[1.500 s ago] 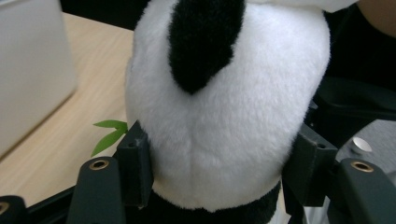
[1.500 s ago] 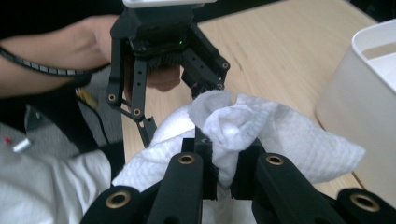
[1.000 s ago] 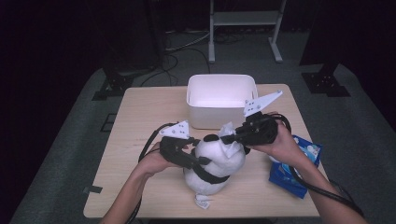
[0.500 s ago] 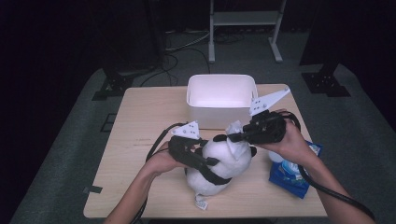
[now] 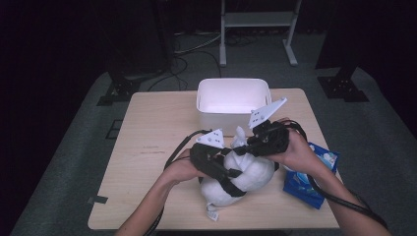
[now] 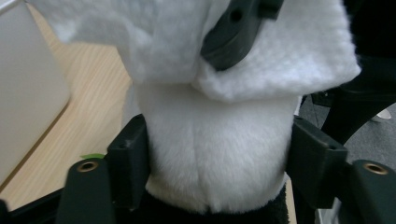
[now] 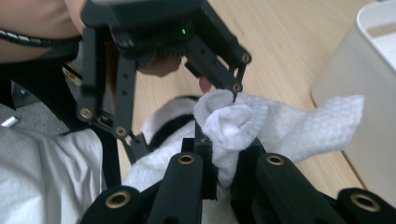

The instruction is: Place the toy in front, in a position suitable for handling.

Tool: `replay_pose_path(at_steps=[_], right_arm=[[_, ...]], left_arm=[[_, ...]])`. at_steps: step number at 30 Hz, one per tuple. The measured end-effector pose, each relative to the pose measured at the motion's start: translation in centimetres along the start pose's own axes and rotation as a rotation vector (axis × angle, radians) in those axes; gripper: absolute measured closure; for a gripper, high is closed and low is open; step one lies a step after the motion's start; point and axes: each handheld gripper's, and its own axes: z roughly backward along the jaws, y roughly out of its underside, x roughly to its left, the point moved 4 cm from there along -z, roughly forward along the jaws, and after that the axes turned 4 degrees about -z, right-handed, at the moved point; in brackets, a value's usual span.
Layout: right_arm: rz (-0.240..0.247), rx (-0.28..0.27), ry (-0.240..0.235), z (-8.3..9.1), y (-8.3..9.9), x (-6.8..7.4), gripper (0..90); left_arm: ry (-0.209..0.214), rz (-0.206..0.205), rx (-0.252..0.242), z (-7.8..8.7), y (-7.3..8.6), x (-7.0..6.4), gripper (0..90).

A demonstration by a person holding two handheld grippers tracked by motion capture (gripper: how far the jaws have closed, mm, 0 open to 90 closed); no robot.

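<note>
While clamped, plush toy [image 5: 243, 172] between left hand-held gripper [image 5: 231, 174] jaws, on table [image 5: 147, 147]

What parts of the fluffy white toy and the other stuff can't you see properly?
- Plush toy: in the high view, the left gripper and right gripper cover its middle, so its face is hidden.
- White cloth: in the right gripper view, one end is tucked between the jaws.
- Blue packet: the right hand and forearm cover part; print too small.
- White bin: cut off in both gripper views.

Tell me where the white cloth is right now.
In the high view the cloth sits atop the plush toy near the table's front, just before the white bin, pinched in the right tongs.
</note>
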Motion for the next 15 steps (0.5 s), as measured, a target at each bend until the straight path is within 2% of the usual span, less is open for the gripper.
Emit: replay_pose_path(at_steps=[5, 8, 11, 15], right_arm=[[-0.021, 0.027, 0.003, 0.0, 1.0, 0.1, 83.5], [-0.027, 0.041, 0.021, 0.1, 1.8, -0.1, 83.5], [-0.054, 0.042, 0.029, 0.3, 2.9, -0.7, 83.5], [-0.101, 0.022, 0.023, 0.7, 4.4, -1.4, 83.5]], left_arm=[[0.009, -0.005, 0.001, -0.6, 0.0, -0.4, 20.7], [0.005, 0.003, 0.010, -0.8, 0.1, -0.4, 18.9], [0.000, 0.009, 0.046, -1.3, 0.8, -0.3, 18.6], [0.008, 0.004, 0.041, -1.7, 1.2, -0.4, 18.9]])
